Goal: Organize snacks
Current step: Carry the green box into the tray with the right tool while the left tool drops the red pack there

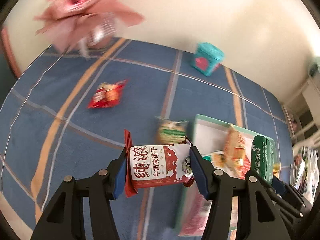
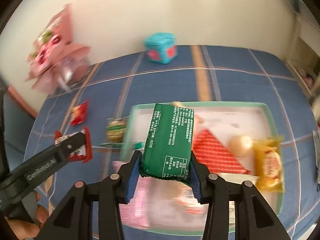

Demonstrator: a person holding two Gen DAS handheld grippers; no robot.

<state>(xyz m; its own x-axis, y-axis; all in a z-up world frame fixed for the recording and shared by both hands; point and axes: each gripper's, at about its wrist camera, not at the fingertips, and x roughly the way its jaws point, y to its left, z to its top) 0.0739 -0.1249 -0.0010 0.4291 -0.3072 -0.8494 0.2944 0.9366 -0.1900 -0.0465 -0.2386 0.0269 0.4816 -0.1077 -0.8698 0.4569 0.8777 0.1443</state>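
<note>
My left gripper (image 1: 158, 166) is shut on a red-and-white biscuit pack (image 1: 158, 165) and holds it above the blue plaid cloth, left of the tray; it also shows in the right wrist view (image 2: 75, 149). My right gripper (image 2: 166, 172) is shut on a green biscuit pack (image 2: 170, 140), held over the mint-rimmed white tray (image 2: 268, 110); that pack shows in the left wrist view (image 1: 263, 158). In the tray lie a red striped pack (image 2: 214, 152), a yellow pack (image 2: 268, 166) and pink packs (image 2: 140, 206). A green-striped snack (image 2: 116, 131) and a red snack bag (image 2: 80, 113) lie on the cloth left of the tray.
A teal box with red hearts (image 2: 162, 48) stands at the back by the wall. A pink bouquet (image 2: 54, 56) stands at the back left. White shelving (image 2: 306, 46) is at the right. The view is blurred by motion.
</note>
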